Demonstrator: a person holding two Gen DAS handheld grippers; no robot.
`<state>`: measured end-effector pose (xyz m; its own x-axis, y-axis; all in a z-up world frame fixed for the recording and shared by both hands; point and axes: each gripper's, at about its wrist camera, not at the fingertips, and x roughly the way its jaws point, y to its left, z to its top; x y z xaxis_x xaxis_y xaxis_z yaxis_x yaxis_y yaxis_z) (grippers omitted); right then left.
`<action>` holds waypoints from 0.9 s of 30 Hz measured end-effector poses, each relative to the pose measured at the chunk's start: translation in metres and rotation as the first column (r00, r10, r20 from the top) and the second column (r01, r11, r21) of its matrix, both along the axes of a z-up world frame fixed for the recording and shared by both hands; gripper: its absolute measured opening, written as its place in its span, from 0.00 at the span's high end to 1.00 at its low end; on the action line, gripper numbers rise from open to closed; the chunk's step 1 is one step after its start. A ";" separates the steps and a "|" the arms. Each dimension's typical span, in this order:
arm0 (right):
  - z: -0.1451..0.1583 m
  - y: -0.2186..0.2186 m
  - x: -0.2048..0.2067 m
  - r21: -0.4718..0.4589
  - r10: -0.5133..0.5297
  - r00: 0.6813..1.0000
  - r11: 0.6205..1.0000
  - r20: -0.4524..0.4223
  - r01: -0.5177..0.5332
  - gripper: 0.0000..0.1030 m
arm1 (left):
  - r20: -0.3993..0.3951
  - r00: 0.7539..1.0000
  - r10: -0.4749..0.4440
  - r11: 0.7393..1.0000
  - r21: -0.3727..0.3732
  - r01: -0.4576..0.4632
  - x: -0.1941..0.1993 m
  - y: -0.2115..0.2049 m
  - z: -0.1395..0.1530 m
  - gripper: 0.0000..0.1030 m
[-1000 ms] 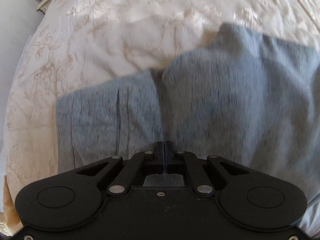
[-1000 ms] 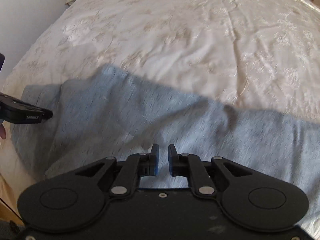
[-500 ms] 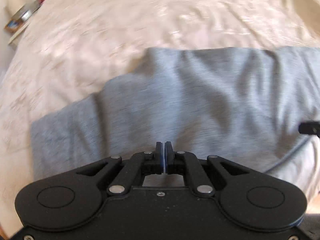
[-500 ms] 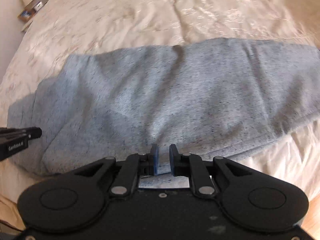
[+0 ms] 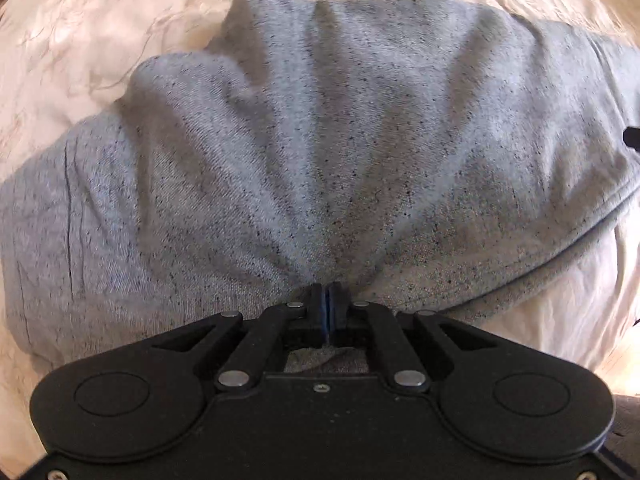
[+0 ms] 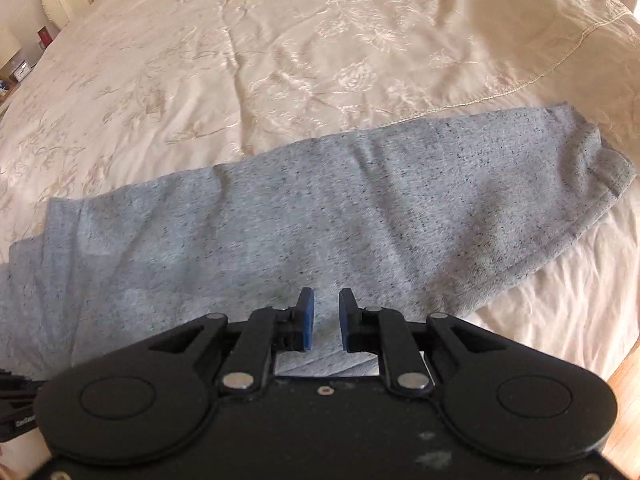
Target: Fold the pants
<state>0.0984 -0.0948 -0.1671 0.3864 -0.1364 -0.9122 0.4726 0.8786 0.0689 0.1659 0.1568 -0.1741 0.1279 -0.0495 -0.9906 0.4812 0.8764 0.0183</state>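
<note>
1. In my left wrist view the pants (image 5: 320,152) fill most of the frame, grey marled knit lying on the cream bedspread (image 5: 80,32), which shows along the top and left edges.
2. My left gripper (image 5: 328,308) at bottom centre has its jaws pinched together on a gather of the cloth; creases fan out from the pinch toward the top of the frame, so I judge the fabric is under pull.
3. In my right wrist view the pants (image 6: 320,216) run as a band from the lower left to the right edge, with a hemmed, cuff-like end at the right.
4. My right gripper (image 6: 326,320) stands narrowly parted over the cloth and has just been opening; I see grey fabric behind the gap but cannot tell if any sits between the pads.
5. Handling: soft, limp, fairly thick knit, light, not fragile; it will sag and bunch.
6. I would grip at seamed edges or the cuff, both layers together.
</note>
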 end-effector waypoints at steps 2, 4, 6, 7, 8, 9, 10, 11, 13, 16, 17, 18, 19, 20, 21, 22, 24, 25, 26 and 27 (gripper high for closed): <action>-0.014 -0.016 0.004 -0.009 -0.029 0.999 1.000 -0.035 0.029 0.85 | 0.012 1.000 0.012 1.000 0.015 -0.012 -0.003 -0.001 0.004 0.90; -0.030 -0.032 -0.001 -0.017 -0.051 0.993 0.999 -0.103 0.050 0.86 | 0.031 0.999 0.038 0.999 0.027 -0.039 -0.009 -0.002 0.013 0.90; -0.040 -0.048 -0.012 0.031 -0.050 0.991 0.998 -0.125 0.054 0.92 | 0.048 0.995 0.086 0.996 0.019 -0.087 -0.011 -0.004 0.025 0.90; -0.039 -0.053 -0.017 0.054 -0.040 0.993 0.997 -0.113 0.047 0.92 | 0.057 0.992 0.112 0.994 0.009 -0.113 -0.010 -0.006 0.033 0.90; -0.036 -0.056 -0.020 0.070 -0.023 0.993 0.997 -0.113 0.031 0.92 | 0.068 0.988 0.138 0.990 0.004 -0.139 -0.009 -0.010 0.039 0.90; -0.032 -0.059 -0.022 0.081 -0.005 0.994 0.997 -0.110 0.014 0.92 | 0.080 0.984 0.159 0.987 -0.002 -0.160 -0.007 -0.017 0.046 0.90; -0.027 -0.063 -0.025 0.089 0.013 0.995 0.996 -0.096 -0.005 0.89 | 0.092 0.980 0.174 0.985 -0.011 -0.174 -0.005 -0.025 0.051 0.90; -0.021 -0.068 -0.027 0.087 0.025 0.997 0.996 -0.076 -0.018 0.87 | 0.101 0.977 0.185 0.983 -0.021 -0.184 -0.001 -0.037 0.056 0.90; -0.010 -0.081 -0.032 0.076 0.036 0.999 0.997 -0.035 -0.033 0.84 | 0.115 0.973 0.200 0.980 -0.040 -0.197 0.001 -0.061 0.059 0.90; 0.007 -0.116 -0.037 0.053 0.024 0.999 0.998 0.027 -0.025 0.83 | 0.134 0.967 0.218 0.976 -0.055 -0.212 0.007 -0.103 0.063 0.90; 0.010 -0.126 -0.037 0.044 0.019 0.999 0.999 0.042 -0.021 0.82 | 0.136 0.966 0.220 0.975 -0.059 -0.214 0.008 -0.118 0.063 0.89; 0.013 -0.140 -0.036 0.029 0.011 0.998 1.000 0.055 -0.013 0.82 | 0.136 0.966 0.219 0.975 -0.062 -0.212 0.008 -0.133 0.062 0.89; 0.014 -0.156 -0.035 0.014 0.000 0.998 1.000 0.060 -0.001 0.81 | 0.138 0.967 0.214 0.976 -0.063 -0.207 0.007 -0.146 0.062 0.89; 0.015 -0.169 -0.034 0.005 -0.012 0.998 1.000 0.065 0.011 0.80 | 0.139 0.969 0.206 0.978 -0.060 -0.200 0.005 -0.160 0.061 0.89; 0.014 -0.184 -0.032 0.003 -0.024 0.997 1.000 0.067 0.024 0.80 | 0.139 0.970 0.199 0.980 -0.055 -0.193 0.003 -0.172 0.060 0.89; 0.012 -0.198 -0.030 0.003 -0.032 0.997 0.999 0.066 0.032 0.79 | 0.138 0.972 0.191 0.981 -0.048 -0.186 0.001 -0.183 0.058 0.89; 0.003 -0.221 -0.028 -0.012 -0.026 0.998 1.000 0.057 0.026 0.79 | 0.124 0.976 0.181 0.983 -0.047 -0.176 -0.007 -0.206 0.050 0.89; -0.002 -0.231 -0.028 -0.025 -0.008 0.999 1.000 0.046 0.009 0.79 | 0.116 0.977 0.179 0.984 -0.049 -0.174 -0.010 -0.213 0.048 0.89; -0.010 -0.243 -0.028 -0.040 0.020 1.000 0.999 0.022 -0.019 0.79 | 0.105 0.979 0.177 0.984 -0.050 -0.172 -0.017 -0.222 0.049 0.89; -0.017 -0.254 -0.028 -0.062 0.041 0.999 0.997 -0.005 -0.041 0.80 | 0.097 0.980 0.175 0.984 -0.048 -0.171 -0.020 -0.227 0.046 0.89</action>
<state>0.0709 -0.3484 -0.1839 0.3899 -0.1771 -0.9037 0.4361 0.8998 0.0119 0.1462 -0.0706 -0.1277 0.2366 -0.0566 -0.9700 0.3193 0.9474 0.0227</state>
